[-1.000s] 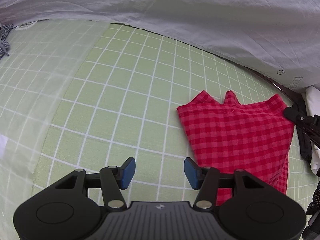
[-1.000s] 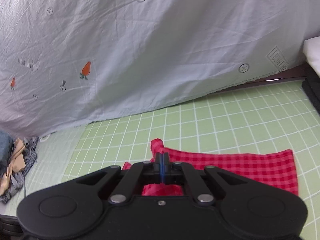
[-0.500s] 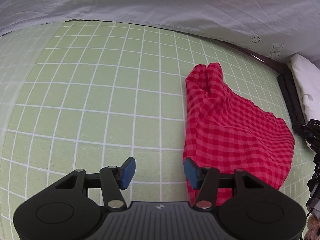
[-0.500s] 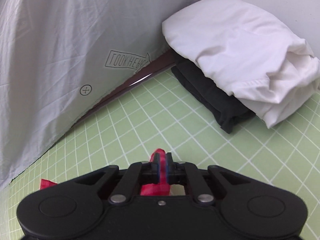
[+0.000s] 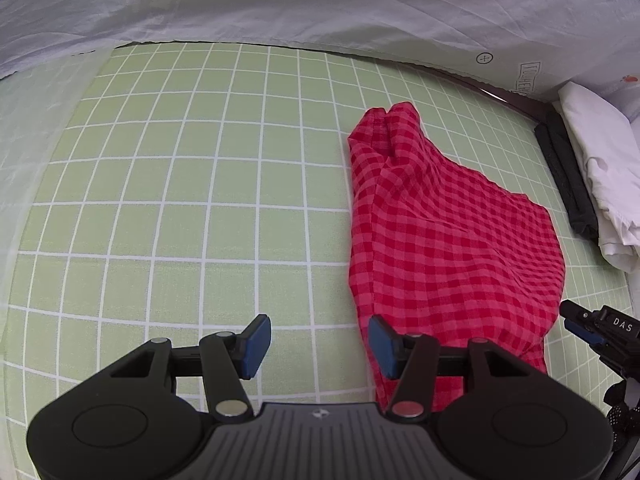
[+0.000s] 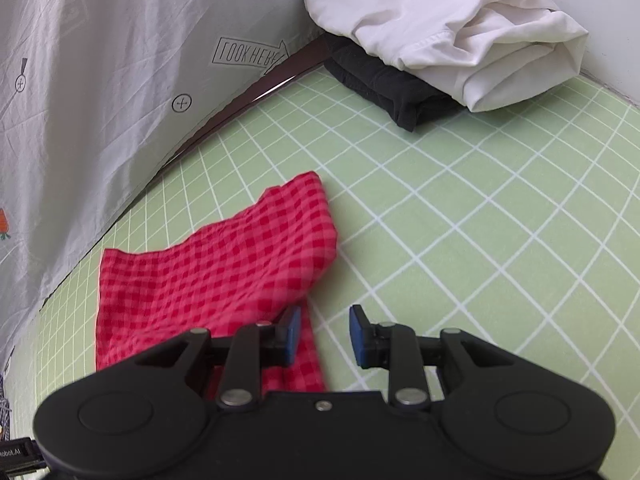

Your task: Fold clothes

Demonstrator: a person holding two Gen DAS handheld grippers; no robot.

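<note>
A red checked cloth [image 5: 448, 236] lies folded over and rumpled on the green grid mat [image 5: 200, 184]. My left gripper [image 5: 318, 344] hovers open at the cloth's near left edge; its right pad overlaps that edge, with bare mat in the gap. In the right wrist view the same cloth [image 6: 216, 272] lies to the left. My right gripper [image 6: 324, 334] hangs over the cloth's right edge with its jaws opening. Nothing is pinched between them; the cloth lies under the left pad. The right gripper's tip [image 5: 580, 320] shows at the lower right of the left wrist view.
A folded white garment [image 6: 448, 24] rests on a folded black one [image 6: 384, 84] at the mat's far right corner. A pale grey printed sheet [image 6: 100, 80] hangs along the back. A dark table rim [image 6: 248, 96] runs beneath it.
My right gripper was shut on a corner of the red cloth, carried it across, and has let it go. The cloth went from spread flat to folded. My left gripper shifted sideways, still open.
</note>
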